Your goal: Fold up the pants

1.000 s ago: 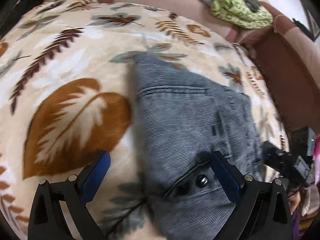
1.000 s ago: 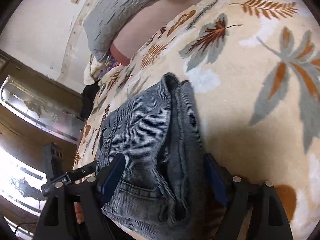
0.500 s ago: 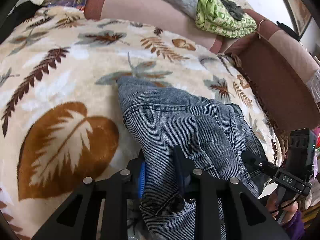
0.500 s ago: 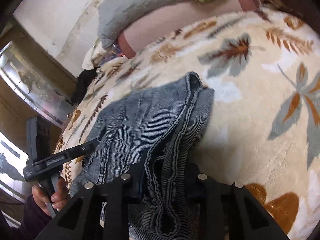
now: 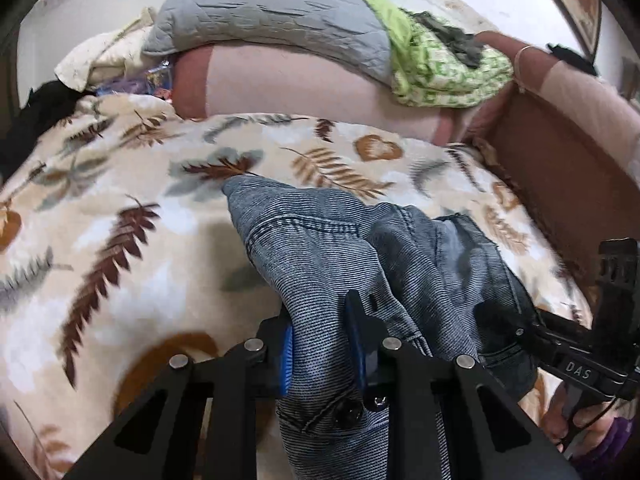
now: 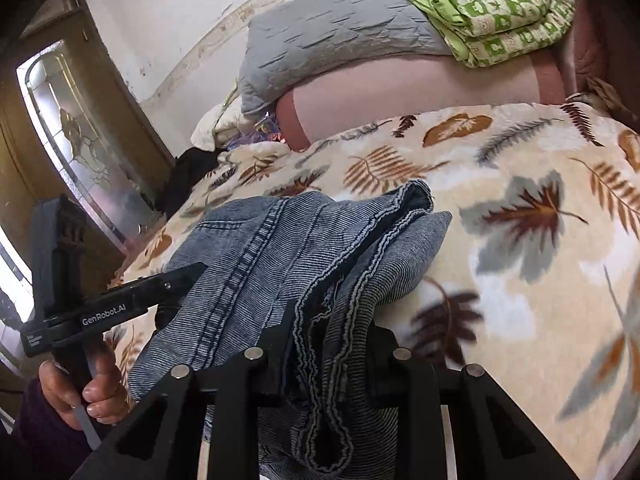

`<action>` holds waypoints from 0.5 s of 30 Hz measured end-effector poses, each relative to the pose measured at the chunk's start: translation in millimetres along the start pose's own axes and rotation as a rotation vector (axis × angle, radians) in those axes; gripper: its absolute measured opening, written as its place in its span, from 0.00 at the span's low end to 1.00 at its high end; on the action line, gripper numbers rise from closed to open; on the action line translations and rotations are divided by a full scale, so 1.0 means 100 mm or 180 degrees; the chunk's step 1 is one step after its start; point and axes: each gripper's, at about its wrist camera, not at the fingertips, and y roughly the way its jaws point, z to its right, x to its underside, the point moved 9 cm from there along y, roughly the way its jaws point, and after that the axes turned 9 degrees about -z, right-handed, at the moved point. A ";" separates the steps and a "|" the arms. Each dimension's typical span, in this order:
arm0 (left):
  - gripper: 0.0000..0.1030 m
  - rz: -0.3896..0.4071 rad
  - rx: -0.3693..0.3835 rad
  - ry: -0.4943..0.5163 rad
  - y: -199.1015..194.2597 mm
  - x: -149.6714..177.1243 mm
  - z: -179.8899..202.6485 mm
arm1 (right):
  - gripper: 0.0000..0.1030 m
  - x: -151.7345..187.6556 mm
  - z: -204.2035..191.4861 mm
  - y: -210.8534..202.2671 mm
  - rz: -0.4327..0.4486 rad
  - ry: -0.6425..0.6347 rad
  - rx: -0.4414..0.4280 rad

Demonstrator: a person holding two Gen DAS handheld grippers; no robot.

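So, from my left side: my left gripper (image 5: 322,340) is clamped on the waistband end of the pants (image 5: 340,248), right by the button. The pants are bunched in a loose heap on the blanket (image 5: 120,208), toward its near edge, with the far tip lying flat toward the middle of the bed. Denim like this looks soft and floppy but thick, so I'd guess it's heavy enough to sag and drag once lifted. The waistband is the stiffest bit, several layers stitched together, so it's a decent place to pinch without slipping. My other tool shows at the right of this view, buried in the fabric.

Over on the right side: my right gripper (image 6: 328,360) is closed on a stack of hems and seams, the frayed leg ends of the pants (image 6: 320,264) by the look of it. That's a fat bundle between the jaws, and I reckon a layer could slide out if I pull hard. Gripping over the double stitching seems safest. A gray pillow (image 6: 332,40) and a green quilt (image 6: 500,8) sit well apart at the head of the bed.
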 end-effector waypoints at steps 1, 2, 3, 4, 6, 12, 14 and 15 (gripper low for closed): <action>0.24 -0.0021 -0.0058 -0.0002 0.04 -0.03 -0.03 | 0.28 -0.04 0.03 0.08 -0.0024 0.0037 0.0008; 0.24 -0.0080 -0.0136 -0.0020 0.13 -0.05 -0.07 | 0.28 -0.06 0.08 0.19 -0.0093 0.0084 0.0023; 0.24 -0.0186 -0.0214 -0.0060 0.25 -0.04 -0.14 | 0.28 -0.07 0.13 0.28 -0.0164 0.0111 0.0054; 0.24 -0.0287 -0.0290 -0.0095 0.35 -0.02 -0.19 | 0.28 -0.04 0.22 0.46 -0.0337 0.0169 0.0138; 0.30 -0.0502 -0.0444 -0.0220 0.58 0.08 -0.34 | 0.35 0.00 0.37 0.62 -0.0495 0.0296 0.0187; 0.39 -0.0463 -0.0667 -0.0152 0.51 0.11 -0.36 | 0.55 0.01 0.45 0.57 -0.0514 0.0388 0.0230; 0.43 -0.0428 -0.0774 -0.0167 0.40 0.12 -0.34 | 0.56 0.01 0.42 0.44 -0.0411 0.0330 0.0325; 0.53 -0.0398 -0.0846 -0.0191 0.30 0.15 -0.33 | 0.57 0.01 0.39 0.31 -0.0294 0.0246 0.0419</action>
